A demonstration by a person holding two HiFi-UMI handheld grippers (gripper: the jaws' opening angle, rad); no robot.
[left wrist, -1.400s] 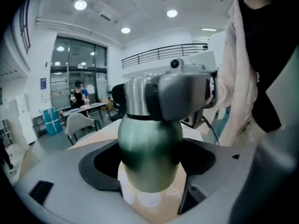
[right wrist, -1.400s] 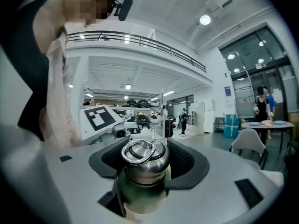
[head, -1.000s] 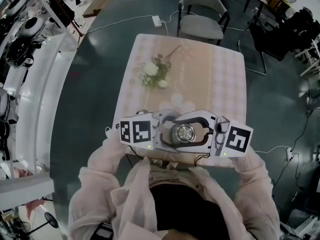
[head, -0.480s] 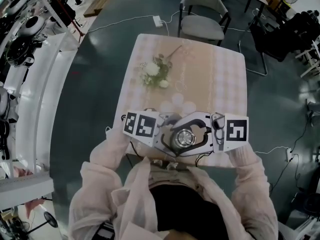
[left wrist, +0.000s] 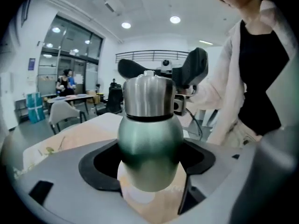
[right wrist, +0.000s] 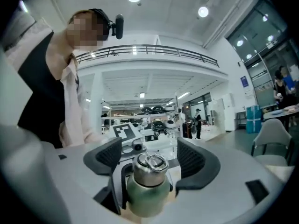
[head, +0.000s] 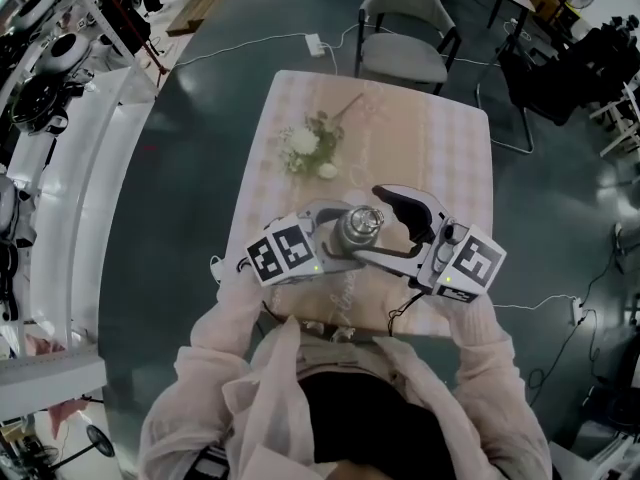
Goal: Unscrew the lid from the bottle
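Left claw [head: 338, 242] is clamped on the green body of the bottle [left wrist: 149, 146], one dark pad on each side just below the shoulder. It comes in from the left and points right, tipped a little downward, with its marker cube facing up. The left forearm, in a pale sleeve [head: 215, 318], runs back to the person at the near edge.

The bottle is upright over the near part of the worktop [head: 445, 148], roughly centred in front of the person. The left gripper view shows checked cloth below its base. The steel lid [left wrist: 148, 94] is on the neck, its top ring showing in the right gripper view.

Right claw [head: 372, 228] comes in from the right and points left at about lid height, held level. Its jaws are spread wide and have just been opening. The lid stands between them, with a gap to the ribbed pads [right wrist: 195, 158] on both sides, so there is no grip. From the head view, one jaw arcs round the far side of the lid and the other runs along the near side. The right sleeve [head: 495, 358] reaches back to the near right.

Flowers [head: 305, 146] lie further back on the left of the worktop, well apart from the bottle. A chair [head: 405, 28] stands at the far edge.
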